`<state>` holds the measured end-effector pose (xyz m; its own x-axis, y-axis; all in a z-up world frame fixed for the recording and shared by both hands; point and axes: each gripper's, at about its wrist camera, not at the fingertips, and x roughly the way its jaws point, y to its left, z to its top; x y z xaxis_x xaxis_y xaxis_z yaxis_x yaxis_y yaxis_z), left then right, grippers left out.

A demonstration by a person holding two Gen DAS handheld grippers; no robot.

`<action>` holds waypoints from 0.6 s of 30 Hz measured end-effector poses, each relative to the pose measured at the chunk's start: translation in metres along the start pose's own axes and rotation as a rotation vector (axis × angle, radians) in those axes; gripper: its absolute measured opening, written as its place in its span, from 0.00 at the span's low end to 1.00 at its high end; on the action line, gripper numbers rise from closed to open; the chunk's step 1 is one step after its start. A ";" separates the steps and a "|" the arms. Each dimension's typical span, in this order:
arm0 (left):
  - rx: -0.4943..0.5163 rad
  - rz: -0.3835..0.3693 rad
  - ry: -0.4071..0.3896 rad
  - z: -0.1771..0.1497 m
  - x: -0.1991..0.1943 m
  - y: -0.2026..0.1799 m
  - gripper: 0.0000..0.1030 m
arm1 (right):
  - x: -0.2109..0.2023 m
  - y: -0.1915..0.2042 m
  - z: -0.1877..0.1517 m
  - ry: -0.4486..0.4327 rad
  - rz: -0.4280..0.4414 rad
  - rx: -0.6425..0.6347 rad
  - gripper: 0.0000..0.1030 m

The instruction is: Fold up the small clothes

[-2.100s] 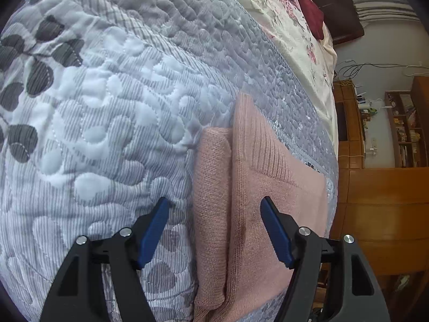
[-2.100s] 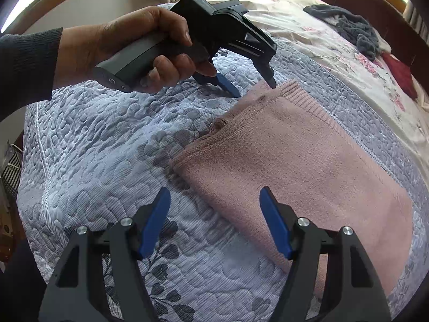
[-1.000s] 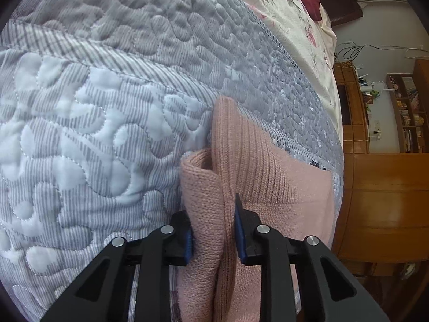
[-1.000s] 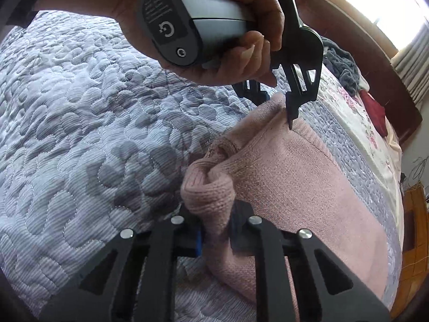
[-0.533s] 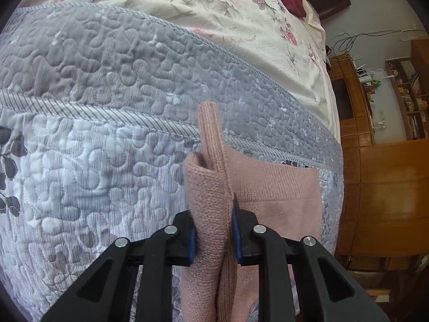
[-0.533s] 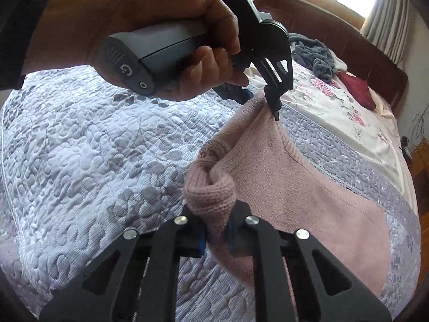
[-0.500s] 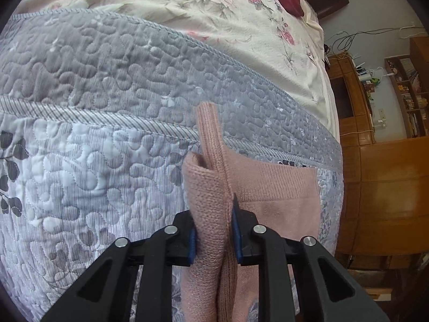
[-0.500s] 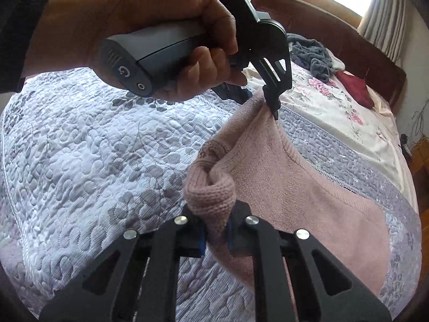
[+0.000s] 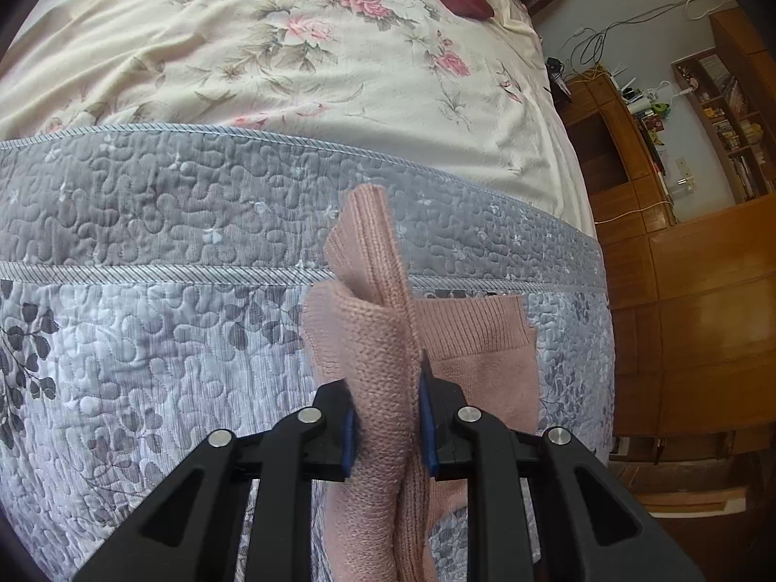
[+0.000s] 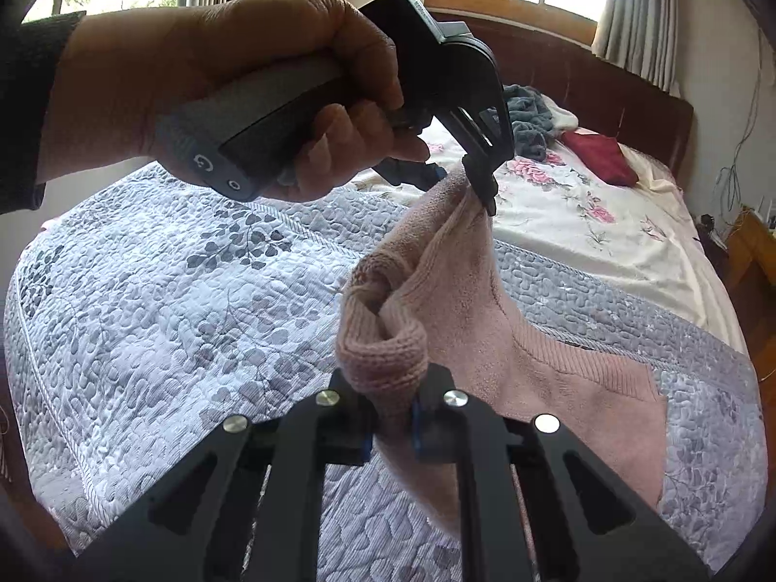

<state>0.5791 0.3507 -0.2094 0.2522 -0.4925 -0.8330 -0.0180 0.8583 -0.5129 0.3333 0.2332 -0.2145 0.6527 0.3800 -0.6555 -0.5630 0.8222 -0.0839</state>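
Both grippers are clamped on the pink knit garment (image 10: 485, 320), each pinching a bunched corner of one edge. In the left wrist view the left gripper (image 9: 385, 424) has its blue-padded fingers (image 9: 347, 439) pressed in from either side on a thick roll of the knit, which rises as a peaked fold ahead of the tips; the ribbed hem lies flat on the grey quilted bedspread (image 9: 145, 339) just beyond and to the right of the fingers. In the right wrist view the right gripper (image 10: 390, 429) squeezes a rolled corner between its fingers — the cloth bulges above them — and from there the raised edge runs up and forward to the other gripper, held by a hand (image 10: 233, 92) in a dark sleeve. The rest of the garment slopes down to the bedspread right of the fingers.
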 end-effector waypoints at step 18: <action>0.083 0.026 -0.009 0.001 0.015 -0.102 0.19 | -0.047 -0.068 -0.013 -0.061 -0.033 0.134 0.09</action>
<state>0.5857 0.2559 -0.1690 0.2614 -0.4691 -0.8436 0.0559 0.8799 -0.4719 0.3341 0.1542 -0.1880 0.7016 0.3731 -0.6071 -0.4704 0.8825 -0.0013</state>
